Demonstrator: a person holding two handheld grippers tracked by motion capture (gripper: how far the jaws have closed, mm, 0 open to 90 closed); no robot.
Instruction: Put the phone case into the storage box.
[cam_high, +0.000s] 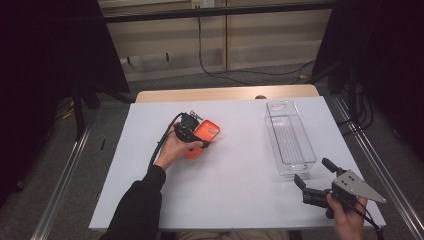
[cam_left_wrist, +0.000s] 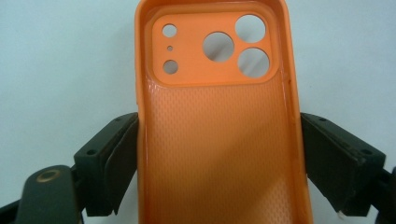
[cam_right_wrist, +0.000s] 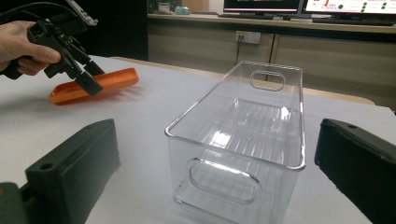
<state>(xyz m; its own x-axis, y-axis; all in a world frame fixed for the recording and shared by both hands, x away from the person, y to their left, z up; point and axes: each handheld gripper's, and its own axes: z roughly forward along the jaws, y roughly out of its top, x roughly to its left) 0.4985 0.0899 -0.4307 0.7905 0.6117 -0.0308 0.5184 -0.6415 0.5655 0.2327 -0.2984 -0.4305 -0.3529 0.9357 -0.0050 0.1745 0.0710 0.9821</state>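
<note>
Left gripper (cam_high: 196, 141) clamps the orange phone case (cam_high: 203, 136); right gripper (cam_high: 314, 175) gapes before the empty clear bin (cam_high: 289, 138).

The left hand (cam_high: 172, 150) reaches forward over the middle of the table and holds the left gripper (cam_high: 197, 137), whose jaws press on both long sides of an orange phone case (cam_left_wrist: 219, 140). The right gripper (cam_high: 314, 176) rests near the table's edge, jaws wide apart.

White-topped table (cam_high: 240, 200) on grey floor (cam_high: 225, 82), black curtains (cam_high: 50, 45) at both sides
</note>
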